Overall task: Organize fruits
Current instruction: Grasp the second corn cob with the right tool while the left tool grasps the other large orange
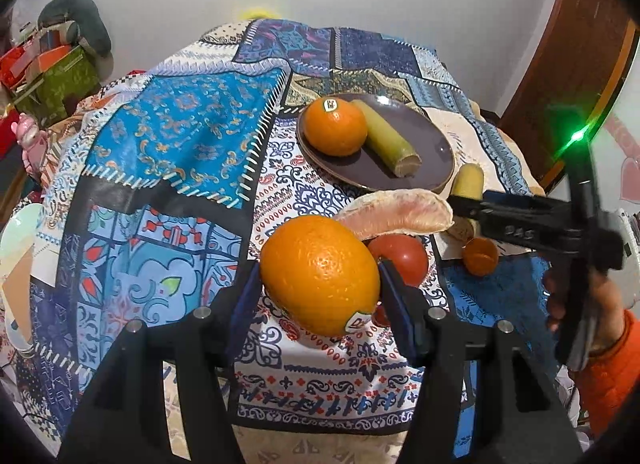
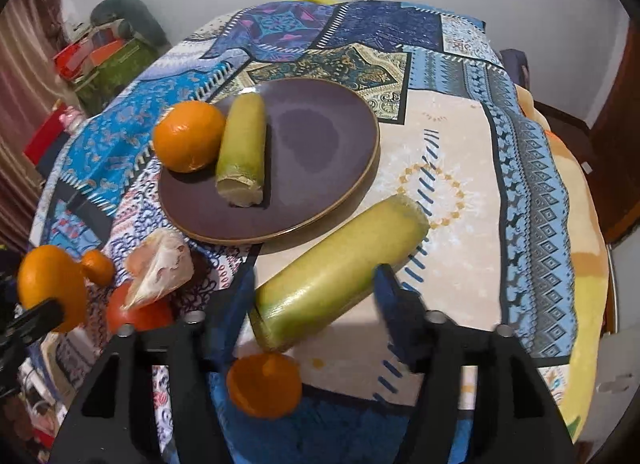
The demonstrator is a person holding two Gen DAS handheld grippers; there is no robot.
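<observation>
Large round glossy orange (image 1: 320, 276) gripped between left fingers (image 1: 318, 284), firm but slippery. Stiff yellow-green sugarcane stick (image 2: 340, 268) between right fingers (image 2: 316, 296), grip uncertain; best held mid-length.
</observation>
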